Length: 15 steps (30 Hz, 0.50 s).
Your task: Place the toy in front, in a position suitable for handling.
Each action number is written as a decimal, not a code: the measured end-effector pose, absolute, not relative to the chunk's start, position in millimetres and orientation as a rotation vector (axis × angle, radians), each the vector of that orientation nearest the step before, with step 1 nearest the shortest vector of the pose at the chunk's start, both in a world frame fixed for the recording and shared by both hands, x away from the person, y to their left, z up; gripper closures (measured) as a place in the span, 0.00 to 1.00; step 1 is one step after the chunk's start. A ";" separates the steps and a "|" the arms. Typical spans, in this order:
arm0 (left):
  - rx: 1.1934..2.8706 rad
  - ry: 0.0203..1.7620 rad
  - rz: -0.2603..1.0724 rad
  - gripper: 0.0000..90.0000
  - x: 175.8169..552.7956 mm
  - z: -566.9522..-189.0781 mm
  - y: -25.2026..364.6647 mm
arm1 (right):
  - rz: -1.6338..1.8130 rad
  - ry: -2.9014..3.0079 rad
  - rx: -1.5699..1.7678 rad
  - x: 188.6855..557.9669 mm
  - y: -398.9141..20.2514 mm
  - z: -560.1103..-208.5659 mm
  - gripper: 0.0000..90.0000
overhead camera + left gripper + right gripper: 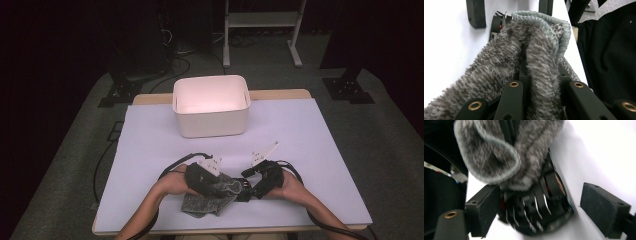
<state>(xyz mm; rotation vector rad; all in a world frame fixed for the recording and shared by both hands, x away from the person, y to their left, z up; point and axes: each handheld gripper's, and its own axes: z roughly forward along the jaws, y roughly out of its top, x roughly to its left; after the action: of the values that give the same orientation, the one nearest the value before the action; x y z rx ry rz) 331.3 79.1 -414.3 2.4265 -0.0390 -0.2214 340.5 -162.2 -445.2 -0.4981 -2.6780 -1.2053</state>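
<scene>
- Grey fuzzy sock (212,195) lying at the near edge of the bench (310,150), between the two hands, partly lifted at its cuff; ribbed pale cuff (554,23) turned up and looped open in the left gripper view
- Clamped in the left tool (212,172); jaws drawn nearly together with a fold of the knit pinched between them, pile bulging out on both sides
- Right tool (247,187) brought in close to the same cuff; jaws standing wide in the right gripper view, one black pad (605,210) well clear on bare bench, the other (482,210) just beside the sock's open mouth (489,160); nothing gripped there yet
- Step in hand, as a judgement: holding the sock steady with the left while lining up the right for a second grip on the cuff, probably to open, fold or lift it
- Next move calls for easing the right jaws around the cuff's rim and closing on knit alone, not on the left tool sitting directly behind; little room to spare
- White bin (211,105) farther back at mid-bench, well apart from the sock; looks like the likely destination; lifting calls for both grips firm so the limp toe end does not drag
</scene>
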 end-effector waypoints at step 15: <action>2.381 0.156 -0.154 0.82 353.6 -399.9 112.8 | -1.196 -2.572 -0.529 344.2 -157.4 -455.6 0.27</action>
<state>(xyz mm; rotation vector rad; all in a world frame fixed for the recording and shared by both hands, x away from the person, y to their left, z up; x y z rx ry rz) 353.6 112.8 -399.9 2.3815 0.1565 -0.1541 344.2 -157.4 -455.6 -0.5294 -2.5723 -1.1961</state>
